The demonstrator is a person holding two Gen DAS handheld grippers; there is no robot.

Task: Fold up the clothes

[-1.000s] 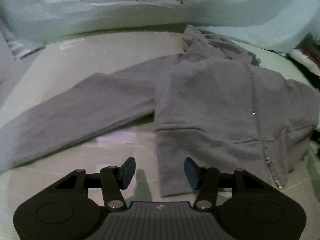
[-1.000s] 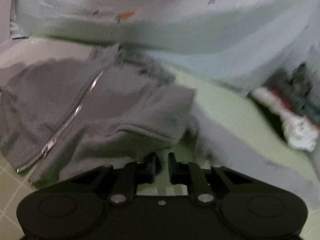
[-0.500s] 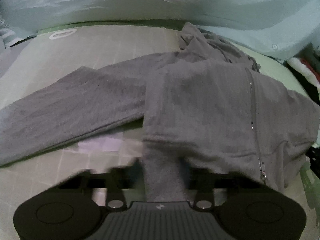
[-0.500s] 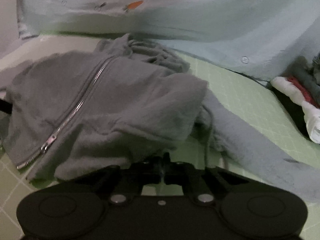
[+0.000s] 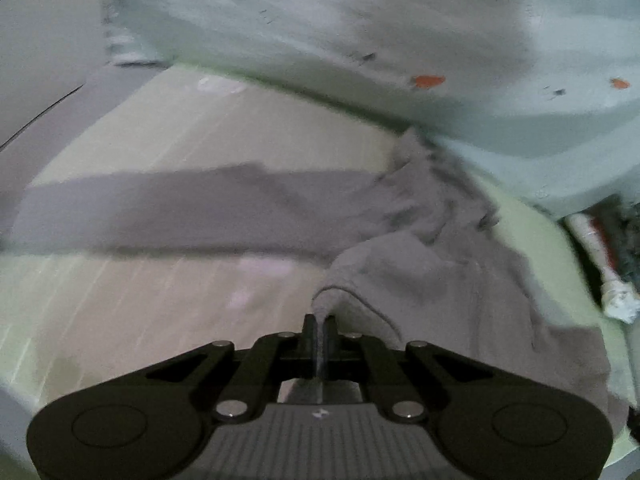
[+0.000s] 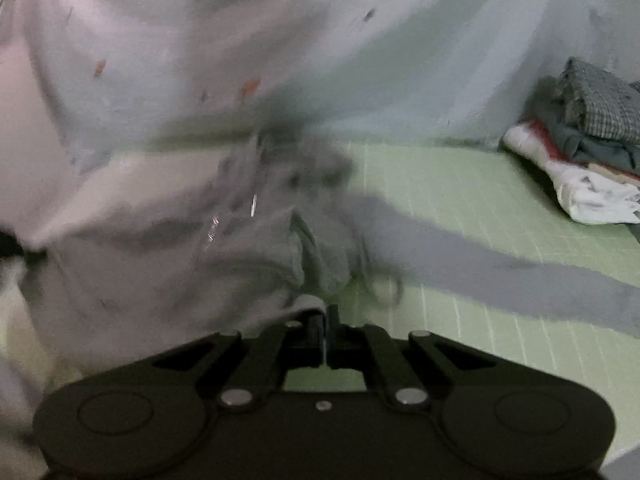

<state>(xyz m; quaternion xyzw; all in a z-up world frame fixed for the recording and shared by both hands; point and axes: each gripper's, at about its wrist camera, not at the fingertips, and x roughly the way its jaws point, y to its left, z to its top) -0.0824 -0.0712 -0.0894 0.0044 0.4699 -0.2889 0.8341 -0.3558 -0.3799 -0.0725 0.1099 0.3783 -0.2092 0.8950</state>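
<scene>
- While I watch the left wrist view, my left gripper has its fingers pinched together on a fold of the grey hoodie; a second ago they stood wide apart, just short of the hem. The cloth now rises in a peak from the grip, so I judge the bottom edge is being lifted off the mat. One sleeve lies stretched flat to the left, apart from the grip.
- On the right wrist view, my right gripper is closed tight with a bit of hoodie hem bunched at the fingertips; it was already nearly closed before, so the hold carried over. The body has crumpled up toward the pale sheet, the zipper blurred by motion. The other sleeve trails right across the green mat, toward the stack of folded clothes.
- With both lower corners held, I judge the bottom-to-top fold is under way; the sleeves remain unfolded.
</scene>
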